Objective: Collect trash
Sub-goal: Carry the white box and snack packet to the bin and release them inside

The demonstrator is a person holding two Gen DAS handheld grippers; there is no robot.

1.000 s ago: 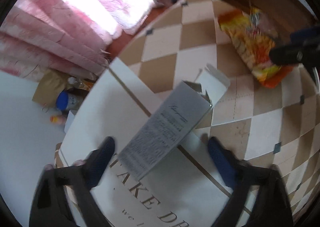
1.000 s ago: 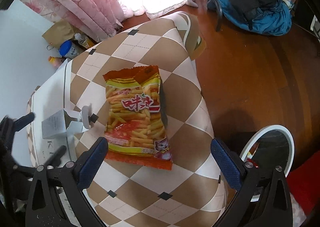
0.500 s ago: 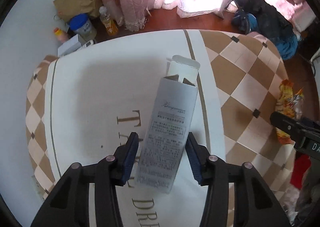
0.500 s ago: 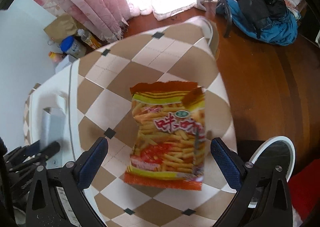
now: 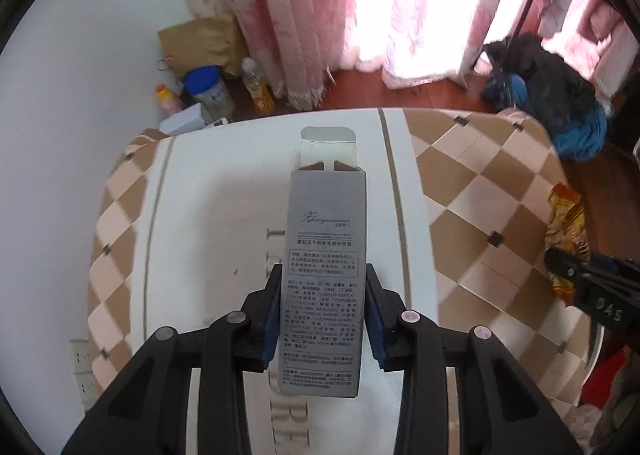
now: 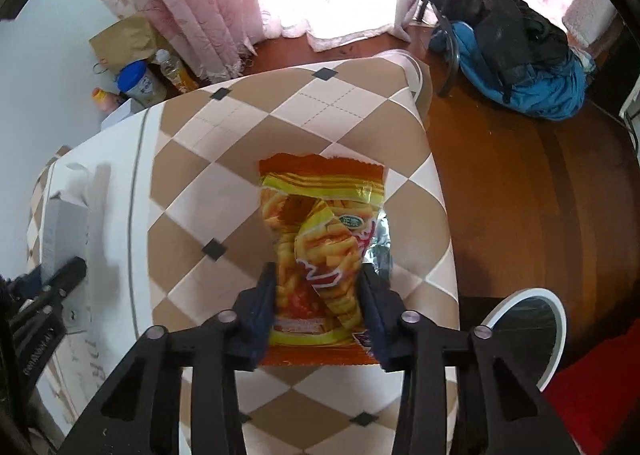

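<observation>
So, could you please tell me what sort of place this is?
Most likely a lived-in room at home: pink curtains over a bright window, a wooden floor, and a checked tablecloth on the table.

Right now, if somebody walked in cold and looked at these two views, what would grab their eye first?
Probably the bright orange snack bag, crumpled between the closing pads of the right gripper over the brown-and-cream checked tablecloth. Next, the tall grey carton with its end flap open, squeezed by the closing left gripper above the cloth's white panel. Behind both, sunlit pink curtains glow.
</observation>
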